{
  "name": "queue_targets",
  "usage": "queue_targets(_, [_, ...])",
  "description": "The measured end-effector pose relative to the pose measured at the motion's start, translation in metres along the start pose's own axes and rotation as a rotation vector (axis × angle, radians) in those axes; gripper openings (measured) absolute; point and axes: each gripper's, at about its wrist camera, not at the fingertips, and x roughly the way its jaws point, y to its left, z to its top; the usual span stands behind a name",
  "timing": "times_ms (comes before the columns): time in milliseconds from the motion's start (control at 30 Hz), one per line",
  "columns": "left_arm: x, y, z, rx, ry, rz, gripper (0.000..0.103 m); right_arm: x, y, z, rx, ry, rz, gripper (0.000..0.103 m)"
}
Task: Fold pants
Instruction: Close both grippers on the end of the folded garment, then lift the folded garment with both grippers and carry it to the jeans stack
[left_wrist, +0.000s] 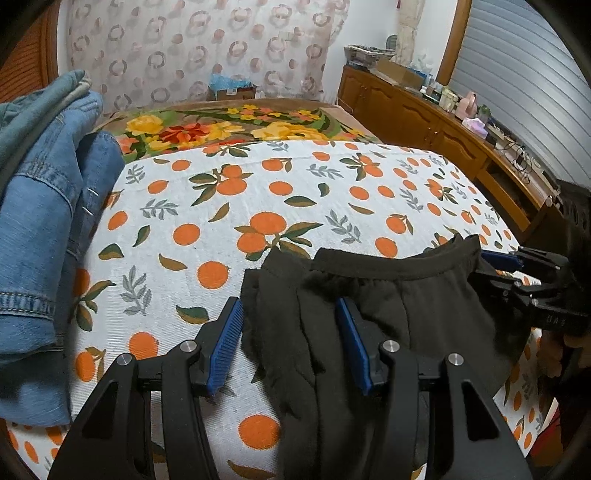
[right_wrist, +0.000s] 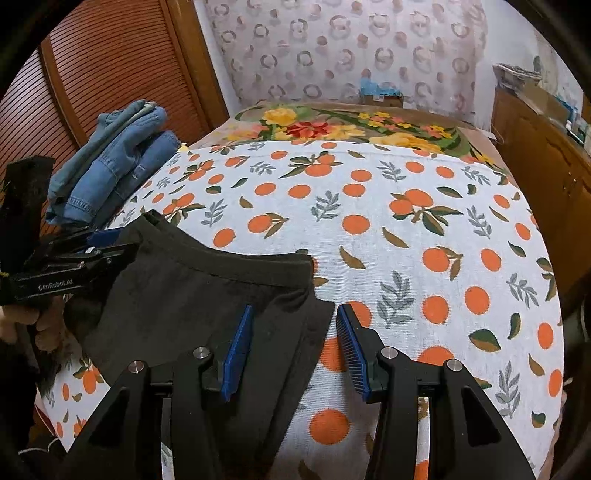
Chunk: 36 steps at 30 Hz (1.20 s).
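Observation:
Black pants (left_wrist: 388, 302) lie on the orange-print bed cover, waistband away from me. They also show in the right wrist view (right_wrist: 207, 295). My left gripper (left_wrist: 290, 317) is open, its blue pads on either side of the pants' left edge. My right gripper (right_wrist: 293, 321) is open over the pants' right edge, with fabric between the pads. The right gripper also shows in the left wrist view (left_wrist: 517, 273), at the right end of the waistband. The left gripper also shows in the right wrist view (right_wrist: 88, 251), at the left end of the waistband.
A pile of folded blue jeans (left_wrist: 40, 236) lies at the left of the bed and also shows in the right wrist view (right_wrist: 110, 166). A floral blanket (left_wrist: 229, 129) lies at the far end. A wooden dresser (left_wrist: 454, 136) with clutter stands on the right. A wooden slatted door (right_wrist: 110, 70) is on the left.

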Motion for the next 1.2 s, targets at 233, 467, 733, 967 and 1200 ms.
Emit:
queue_targets(233, [-0.001, 0.000, -0.001, -0.012, -0.004, -0.029, 0.045, 0.001, 0.000, -0.002, -0.009, -0.003, 0.012, 0.031])
queue_targets(467, [-0.008, -0.013, -0.002, 0.010, -0.009, -0.051, 0.013, 0.001, 0.004, -0.002, -0.034, 0.008, 0.035, 0.013])
queue_targets(733, [-0.042, -0.022, 0.001, 0.019, -0.081, -0.055, 0.012, -0.028, 0.006, -0.005, -0.015, -0.088, 0.051, 0.011])
queue_targets(967, [-0.073, -0.027, 0.007, 0.031, -0.139, -0.023, 0.011, -0.061, 0.014, -0.004, -0.041, -0.156, 0.060, 0.011])
queue_targets(1200, [-0.103, -0.029, 0.014, 0.042, -0.202, 0.015, 0.011, -0.085, 0.028, 0.006, -0.086, -0.216, 0.057, 0.011])
